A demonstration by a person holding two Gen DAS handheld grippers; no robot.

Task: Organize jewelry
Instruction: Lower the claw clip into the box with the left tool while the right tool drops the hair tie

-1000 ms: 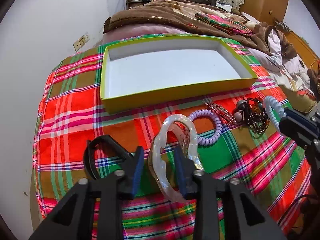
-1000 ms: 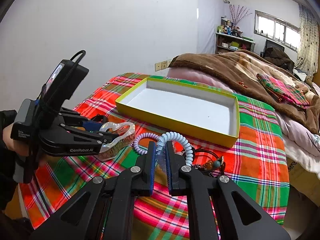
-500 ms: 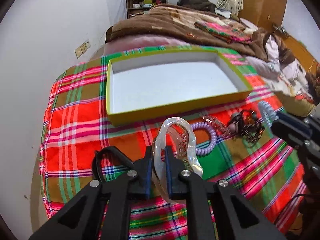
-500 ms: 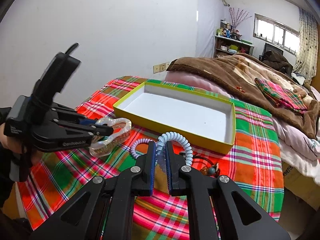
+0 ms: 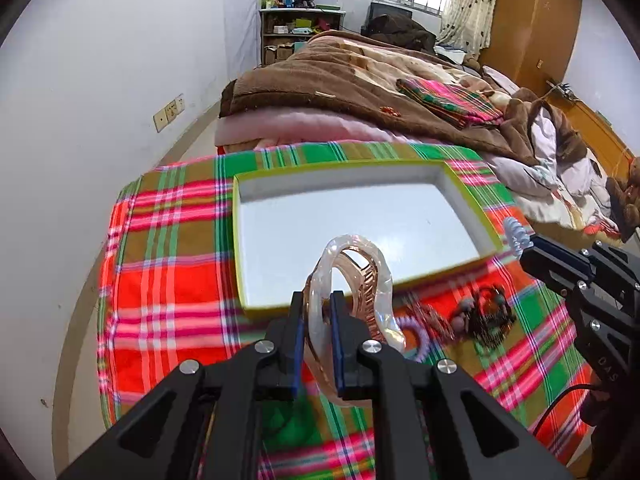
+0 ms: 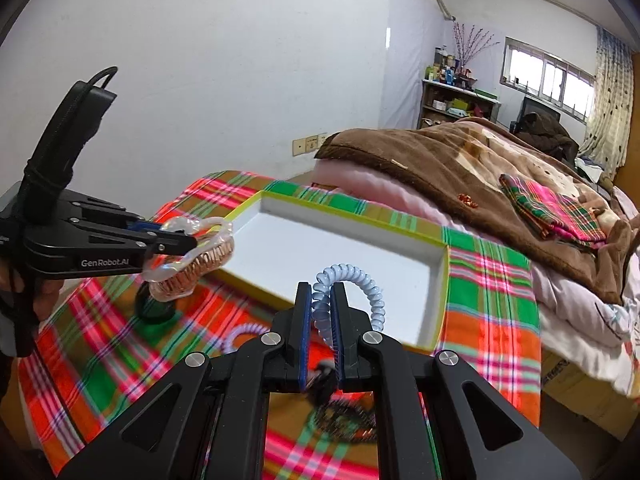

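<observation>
The shallow yellow-edged cardboard box with a white floor point(image 5: 464, 192) is lying just ahead of and below both tools, its long side running across them. The left tool point(image 5: 316, 312) is clenching a translucent pearly hair claw with coppery teeth point(image 5: 360, 264) over the box's near edge. The right tool point(image 6: 320, 304) is gripping a pale blue spiral hair tie point(image 6: 360, 284), hanging near the box's right end, above the plaid-covered tabletop point(image 5: 160, 272).

Home bedroom (bed point(image 5: 360, 92), wardrobe point(image 5: 528, 20), curtained window point(image 6: 548, 80))
</observation>
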